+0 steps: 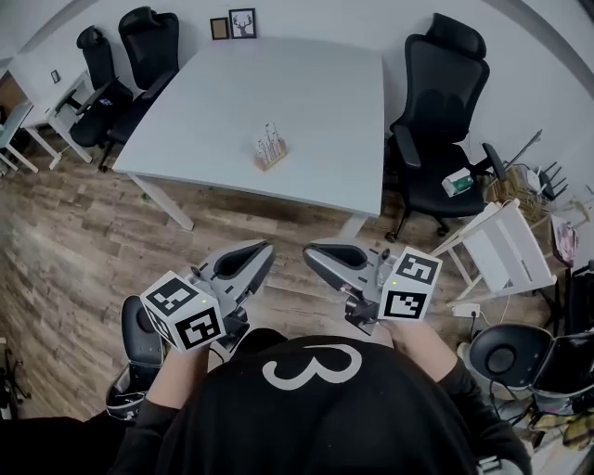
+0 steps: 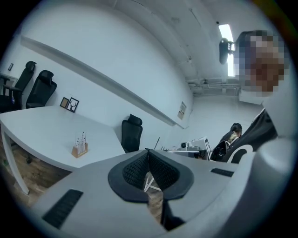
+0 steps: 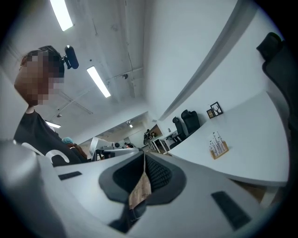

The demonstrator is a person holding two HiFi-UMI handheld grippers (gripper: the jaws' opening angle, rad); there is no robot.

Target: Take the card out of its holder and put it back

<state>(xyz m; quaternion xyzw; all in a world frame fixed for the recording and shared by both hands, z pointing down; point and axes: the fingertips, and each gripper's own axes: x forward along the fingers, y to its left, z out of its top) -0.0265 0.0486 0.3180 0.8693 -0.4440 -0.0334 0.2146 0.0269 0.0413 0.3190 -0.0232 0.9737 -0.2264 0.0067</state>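
Observation:
A small wooden card holder [image 1: 270,155] with white cards [image 1: 269,139] standing in it sits near the middle of the white table [image 1: 316,102]. Both grippers hang low by the person's chest, over the wood floor and well short of the table. My left gripper [image 1: 261,253] is shut with nothing between its pads. My right gripper [image 1: 315,253] is shut and empty too. The left gripper view has the holder [image 2: 79,148] far off at the left, beyond the closed tips [image 2: 148,153]. In the right gripper view the holder [image 3: 218,148] stands far to the right of the closed tips [image 3: 143,155].
Black office chairs stand at the table's right [image 1: 441,102] and back left [image 1: 139,56]. Two small framed pictures [image 1: 234,25] lean at the table's far edge. A white rack [image 1: 506,250] and a cluttered corner lie at the right. Wood floor [image 1: 83,241] spreads before the table.

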